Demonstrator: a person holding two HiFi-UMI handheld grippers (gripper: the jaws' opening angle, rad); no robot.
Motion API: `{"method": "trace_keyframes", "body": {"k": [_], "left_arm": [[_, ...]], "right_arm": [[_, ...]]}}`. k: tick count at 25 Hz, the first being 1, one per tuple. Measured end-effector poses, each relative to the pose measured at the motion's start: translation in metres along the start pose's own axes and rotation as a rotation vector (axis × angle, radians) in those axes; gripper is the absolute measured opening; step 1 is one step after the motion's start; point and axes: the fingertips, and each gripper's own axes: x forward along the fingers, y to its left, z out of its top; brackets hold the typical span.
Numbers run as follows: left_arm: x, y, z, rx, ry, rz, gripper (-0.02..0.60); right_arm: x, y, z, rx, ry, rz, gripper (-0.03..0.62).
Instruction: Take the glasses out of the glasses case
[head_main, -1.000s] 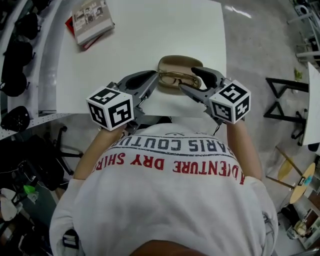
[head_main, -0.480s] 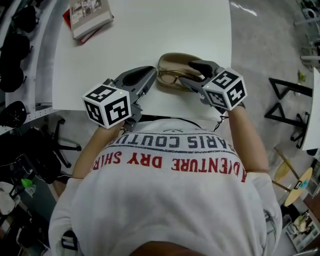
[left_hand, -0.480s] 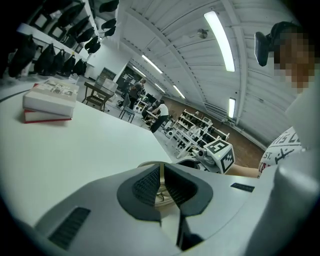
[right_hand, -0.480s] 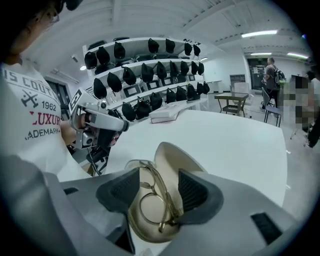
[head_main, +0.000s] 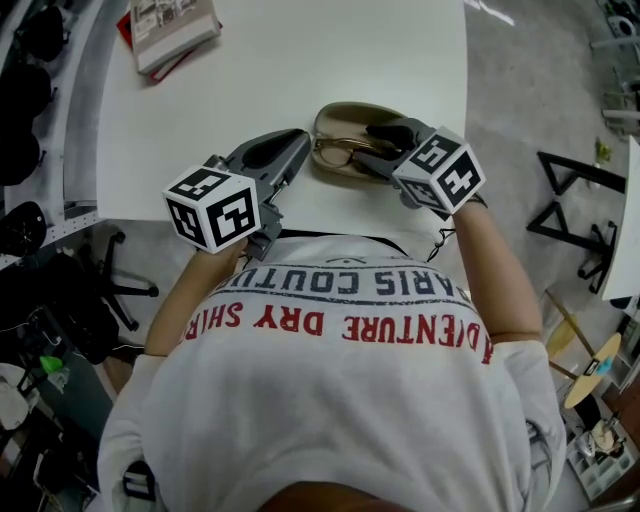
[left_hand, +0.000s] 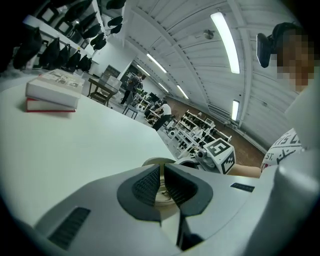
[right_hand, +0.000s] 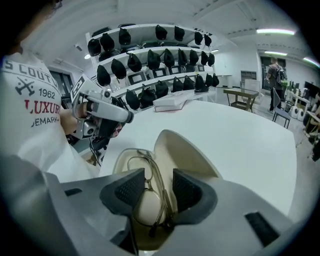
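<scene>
Beige case (head_main: 350, 116) lay open on the white table (head_main: 300, 60), glasses (head_main: 338, 151) inside; right gripper (head_main: 375, 150) had just been closing, its fingers half apart astride the glasses, not yet pinching; left gripper (head_main: 300, 152) fingers, almost together, clamped the case's end

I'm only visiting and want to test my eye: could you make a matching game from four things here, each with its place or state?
Things:
1 glasses
2 case
3 books
4 right tongs

Places or states:
A stacked at the table's far left corner
B open, astride the glasses
C lying in the case
D lid up, near the table's front edge

Pairs: 1-C; 2-D; 3-A; 4-B.

The right tongs have just been closing, with the glasses between them but not yet gripped.
</scene>
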Motion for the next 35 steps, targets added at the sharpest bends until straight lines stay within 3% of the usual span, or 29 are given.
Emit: {"method": "trace_keyframes", "body": {"k": [11,13,35], "left_arm": [[0.004,0.009,-0.006,-0.023,-0.011,0.000,0.048],[0.005,0.010,-0.007,-0.029,-0.014,0.000,0.048],[0.007,0.012,-0.005,-0.045,-0.031,-0.015,0.048]], "right_arm": [[0.008,0.004,-0.007,-0.058,0.073,0.023,0.117],[0.009,0.003,-0.007,-0.071,0.088,0.008,0.066],[0.002,0.014,-0.003,-0.325,0.168,0.003,0.032]]}}
